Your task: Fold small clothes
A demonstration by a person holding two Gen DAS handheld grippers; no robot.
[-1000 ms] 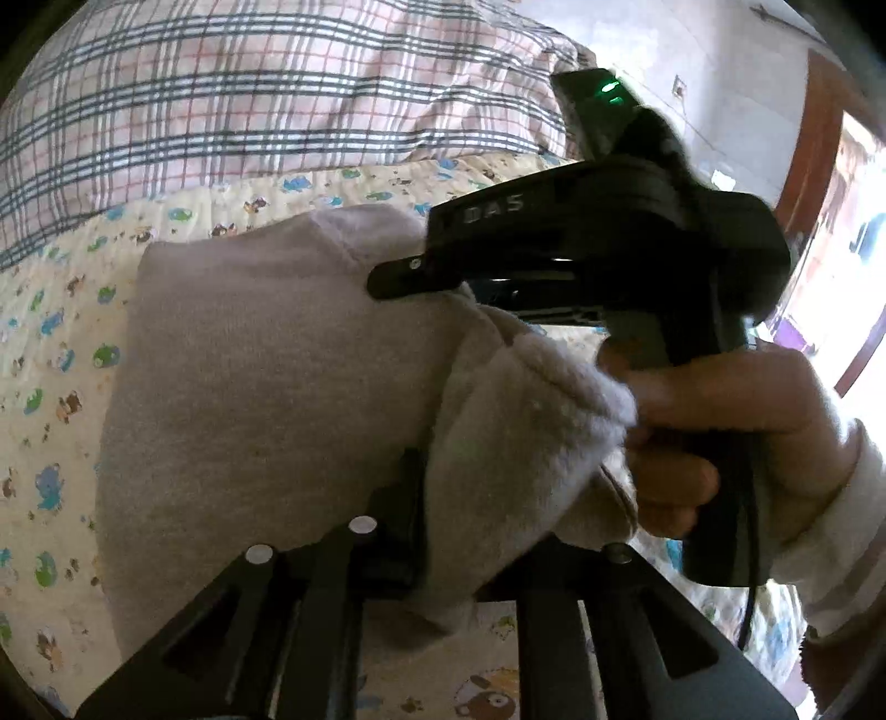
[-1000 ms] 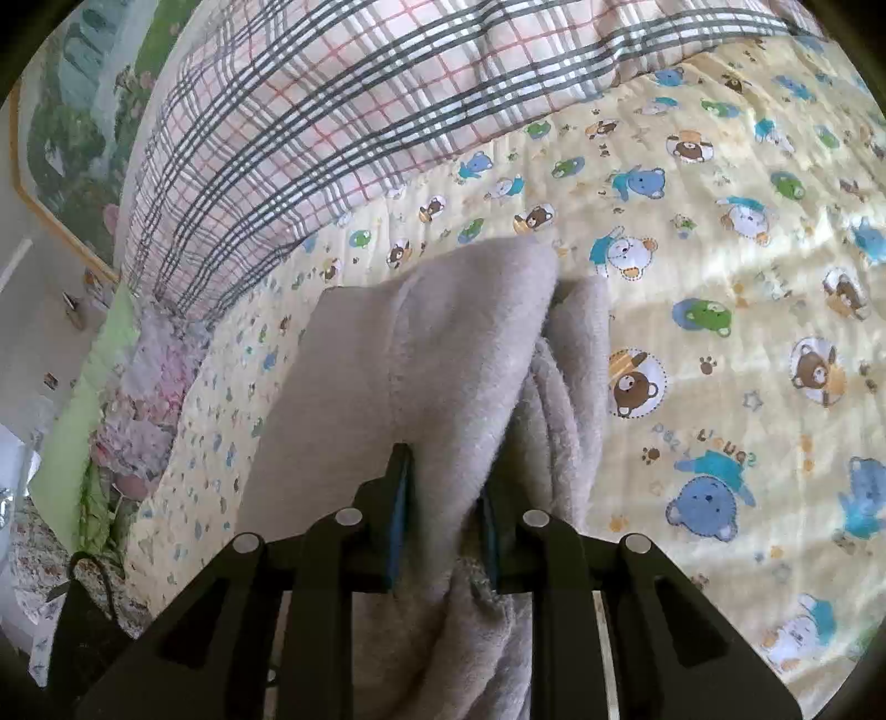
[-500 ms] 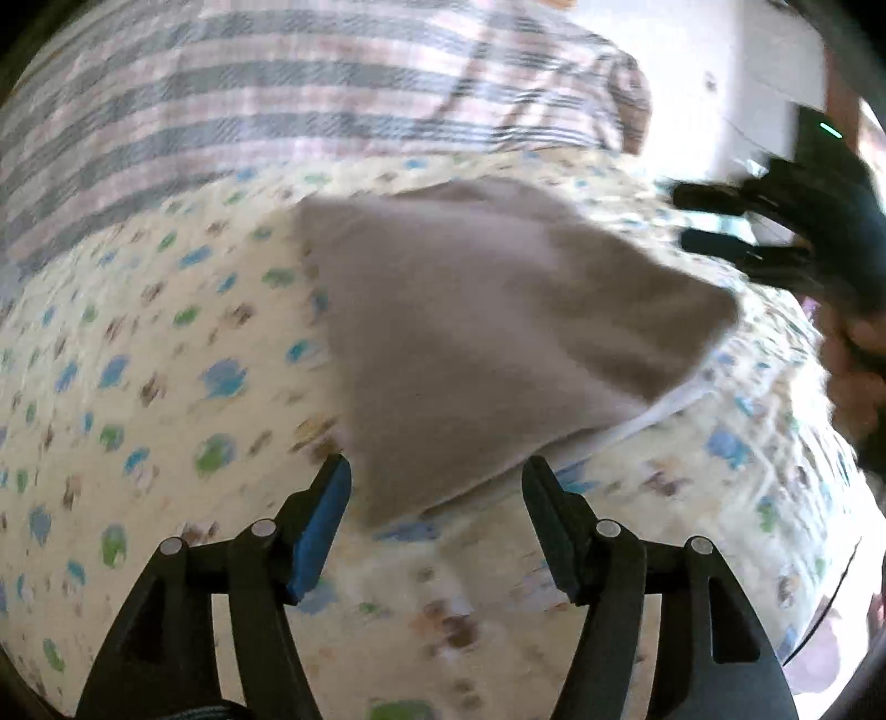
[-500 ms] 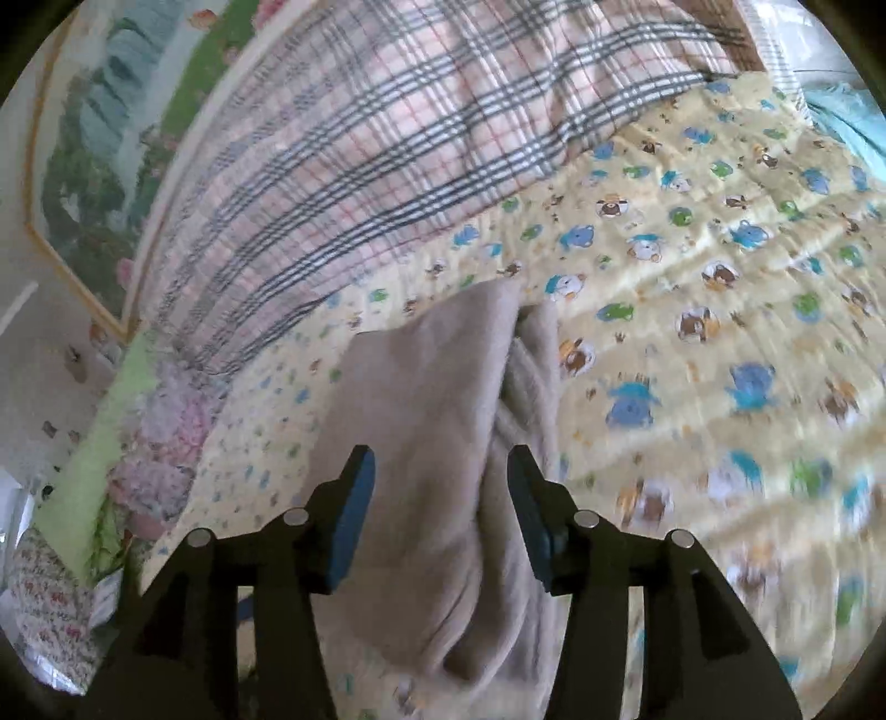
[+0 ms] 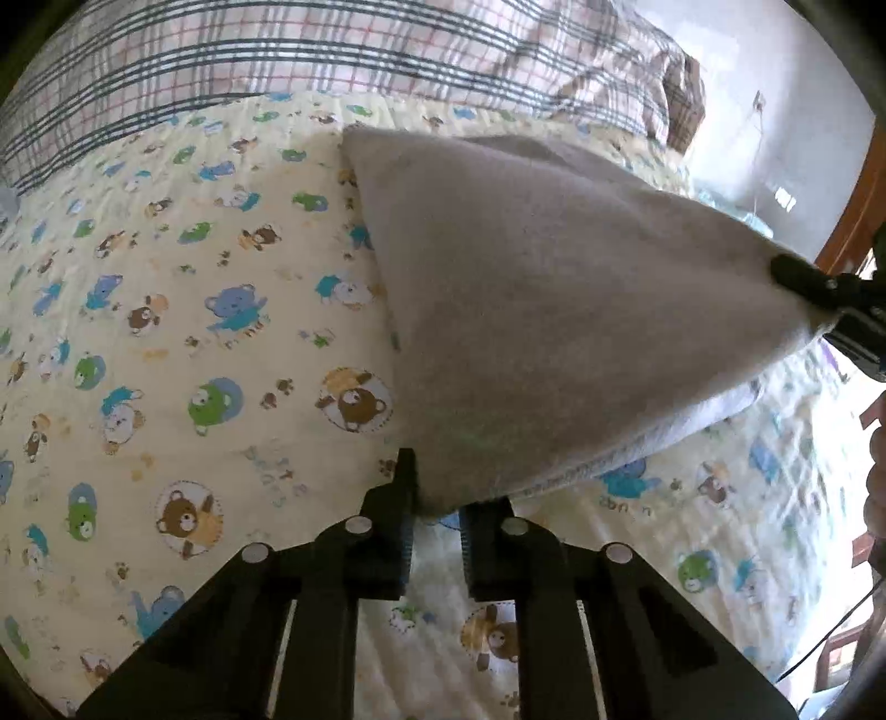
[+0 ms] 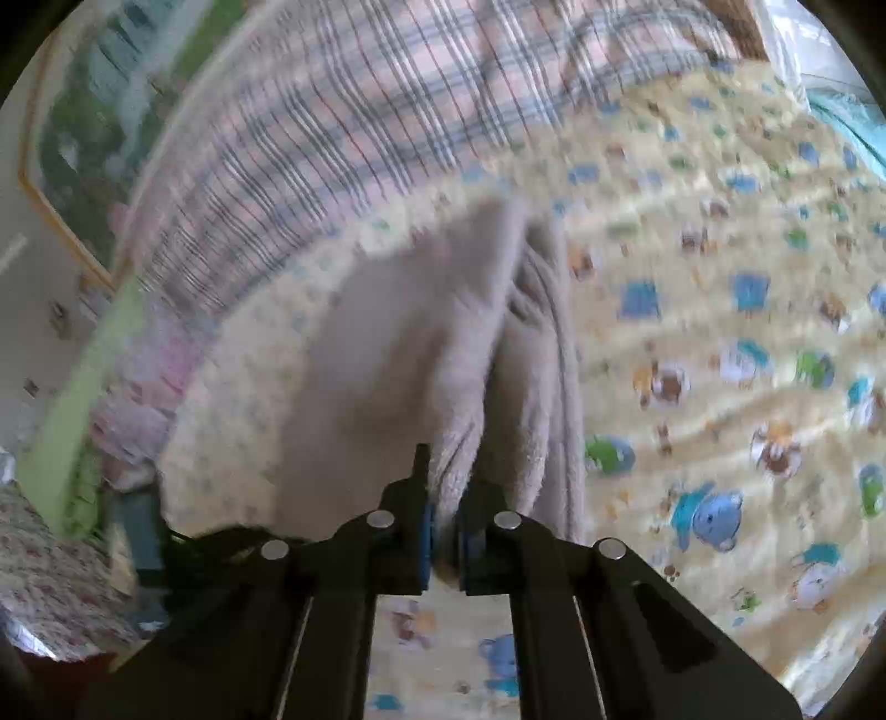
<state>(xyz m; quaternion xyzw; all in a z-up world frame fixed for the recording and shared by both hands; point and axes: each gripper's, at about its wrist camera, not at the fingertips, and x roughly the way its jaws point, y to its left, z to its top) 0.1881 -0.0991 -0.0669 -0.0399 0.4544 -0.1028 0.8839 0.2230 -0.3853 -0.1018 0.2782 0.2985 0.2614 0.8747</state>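
A folded beige fleece garment (image 5: 542,310) lies on the bear-print bedsheet (image 5: 166,343). My left gripper (image 5: 434,512) is shut on its near corner and holds that corner just above the sheet. My right gripper (image 6: 443,520) is shut on another edge of the same garment (image 6: 387,376); its fingertips (image 5: 803,279) show at the right of the left wrist view, pinching the garment's far right corner. The garment is stretched between the two grippers. The right wrist view is motion-blurred.
A pink and grey plaid blanket (image 5: 277,50) lies along the far side of the bed, also in the right wrist view (image 6: 343,127). A framed picture (image 6: 83,138) hangs at left. A wooden door frame (image 5: 853,210) stands at right.
Both grippers let go of the garment, opened about half a second ago, and have now shut again on two corners, pulling the cloth taut between them.
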